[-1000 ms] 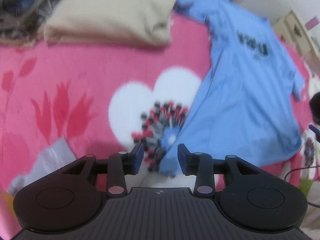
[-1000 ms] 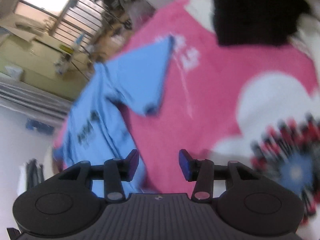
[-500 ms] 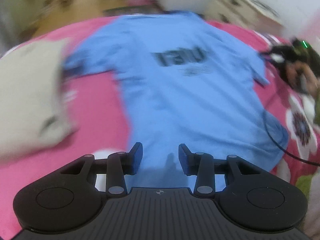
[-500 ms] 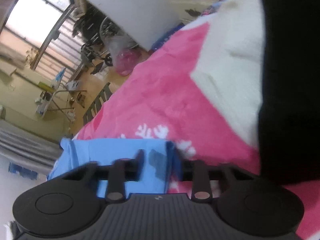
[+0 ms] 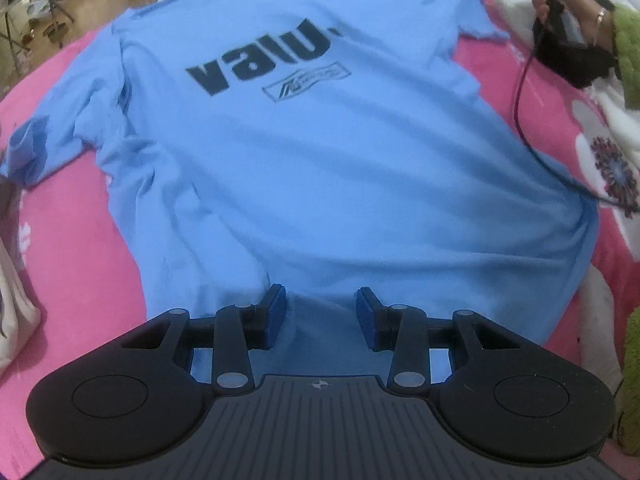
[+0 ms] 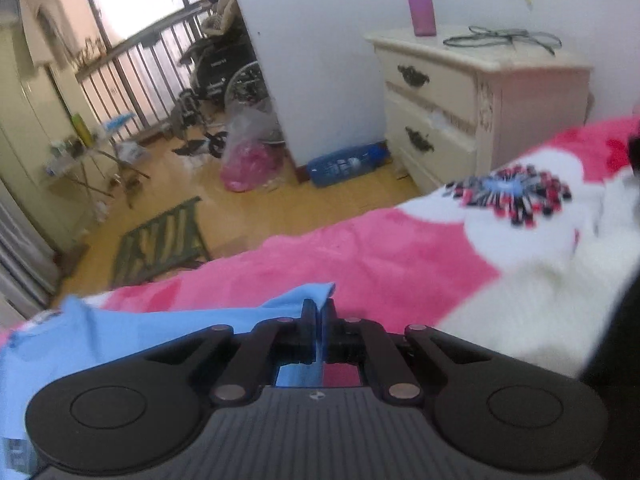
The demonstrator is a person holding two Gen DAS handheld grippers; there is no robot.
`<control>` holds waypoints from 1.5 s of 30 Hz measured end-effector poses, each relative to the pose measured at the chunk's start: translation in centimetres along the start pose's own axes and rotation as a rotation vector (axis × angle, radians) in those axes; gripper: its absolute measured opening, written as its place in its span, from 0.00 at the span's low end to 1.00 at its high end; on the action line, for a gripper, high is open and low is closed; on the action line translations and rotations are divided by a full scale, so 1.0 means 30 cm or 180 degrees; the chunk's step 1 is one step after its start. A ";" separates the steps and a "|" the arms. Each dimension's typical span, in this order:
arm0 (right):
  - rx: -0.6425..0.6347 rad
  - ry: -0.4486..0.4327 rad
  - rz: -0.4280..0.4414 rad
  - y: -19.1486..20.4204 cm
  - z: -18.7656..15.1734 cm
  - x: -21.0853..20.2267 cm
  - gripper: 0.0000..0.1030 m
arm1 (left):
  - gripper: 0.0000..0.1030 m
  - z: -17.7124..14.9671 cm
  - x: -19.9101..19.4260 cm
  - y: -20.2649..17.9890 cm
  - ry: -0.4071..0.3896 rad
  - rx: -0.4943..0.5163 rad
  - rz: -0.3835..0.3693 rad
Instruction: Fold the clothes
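While my right gripper (image 6: 319, 322) pinches its far sleeve, the blue T-shirt (image 5: 320, 160) lies flat, print up, my left gripper (image 5: 321, 316) half-open above its near hem

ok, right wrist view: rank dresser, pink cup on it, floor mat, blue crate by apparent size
1. dresser, clearly largest.
2. floor mat.
3. blue crate.
4. pink cup, smallest.
The fisheye stretches things, so mat versus crate is the least sure.
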State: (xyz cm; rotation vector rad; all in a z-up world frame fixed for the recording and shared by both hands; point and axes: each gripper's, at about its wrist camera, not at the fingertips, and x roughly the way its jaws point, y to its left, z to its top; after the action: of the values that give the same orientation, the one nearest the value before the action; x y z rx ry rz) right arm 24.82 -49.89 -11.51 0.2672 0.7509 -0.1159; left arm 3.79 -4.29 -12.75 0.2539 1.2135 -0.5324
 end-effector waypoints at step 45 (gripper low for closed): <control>0.0159 0.0484 -0.0383 -0.038 -0.269 -0.356 0.43 | 0.38 -0.091 -0.063 0.070 -0.0138 -0.0483 -0.0135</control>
State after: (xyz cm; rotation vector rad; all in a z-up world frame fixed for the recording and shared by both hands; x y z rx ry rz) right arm 11.53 -48.65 -10.03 0.2805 0.9162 -0.2304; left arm 2.16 -0.76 -12.11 0.0875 1.2128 -0.4775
